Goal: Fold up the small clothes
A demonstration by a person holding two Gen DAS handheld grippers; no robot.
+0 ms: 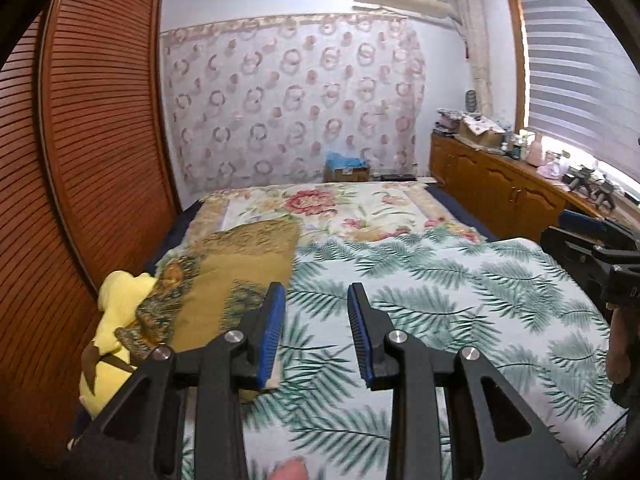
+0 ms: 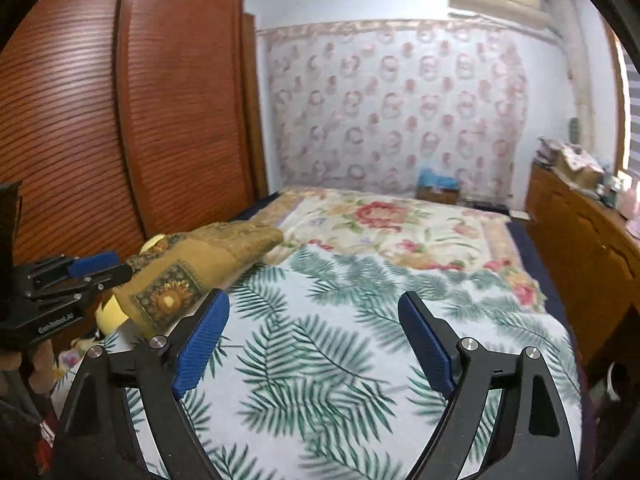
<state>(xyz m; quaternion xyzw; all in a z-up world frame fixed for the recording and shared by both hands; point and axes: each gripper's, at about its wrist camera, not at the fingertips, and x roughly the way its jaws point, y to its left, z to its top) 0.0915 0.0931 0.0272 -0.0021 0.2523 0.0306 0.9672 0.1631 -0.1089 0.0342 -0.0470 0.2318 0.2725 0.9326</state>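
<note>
The left gripper (image 1: pixel 316 292) hangs above the bed with its blue-padded jaws parted a little and nothing between them; its left finger stands over the near right edge of a mustard-brown patterned cloth (image 1: pixel 236 276). That cloth lies spread on the left side of the bed, partly over the palm-leaf blanket (image 1: pixel 440 292) and partly over the flowered cover (image 1: pixel 352 208) behind it. Just to its left, at the bed's edge beside the slatted wooden wardrobe (image 1: pixel 88 120), lies a crumpled yellow garment (image 1: pixel 116 312), its near end partly under the brown cloth. The right gripper (image 2: pixel 314 304) hovers over the middle of the palm-leaf blanket with its jaws spread wide and holding nothing. In the right wrist view the brown cloth (image 2: pixel 200 260) sits left of that gripper. A wooden cabinet (image 1: pixel 496 184) with clutter on top runs along the window side.
</note>
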